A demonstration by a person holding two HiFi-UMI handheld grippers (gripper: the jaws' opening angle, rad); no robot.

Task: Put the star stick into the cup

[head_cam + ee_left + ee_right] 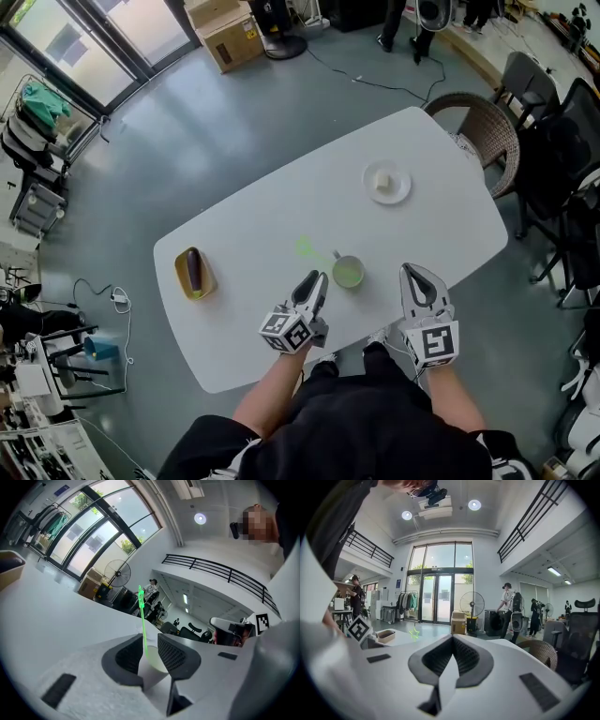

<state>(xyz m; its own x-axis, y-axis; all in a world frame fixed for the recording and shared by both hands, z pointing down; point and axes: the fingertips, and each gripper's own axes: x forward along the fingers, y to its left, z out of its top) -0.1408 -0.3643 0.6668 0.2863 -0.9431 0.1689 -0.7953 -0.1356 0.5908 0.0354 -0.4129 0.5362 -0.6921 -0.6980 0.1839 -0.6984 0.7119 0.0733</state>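
In the head view, the pale green cup [348, 274] sits on the white bench [281, 206] near the edge closest to me. The thin green star stick [309, 251] already has its lower end inside the cup. Its long axis leans up and to the left, so the star head hangs outside the rim. The left gripper [315, 284] is just beside the cup on its left, with its tips under the leaning shaft. The right gripper [419, 274] is well apart on the other side, so the left is clearly the nearer one.

In the left gripper view, the jaws of the left gripper [150, 637] stand a narrow gap apart. The cup [153, 663] shows through that gap, straight ahead and close. The stick [142, 620] rises out of the cup, tilted slightly left and running close along the left jaw's inner edge. I judge it to be beyond the tips rather than pinched, with nothing clamped.

In the right gripper view, the jaws of the right gripper [452, 638] are closed tip to tip on nothing. The star head [414, 633] shows small and far off to the left.

My read is that the stick is already in the cup, so any next move only needs the left gripper to back straight away without catching the leaning shaft.
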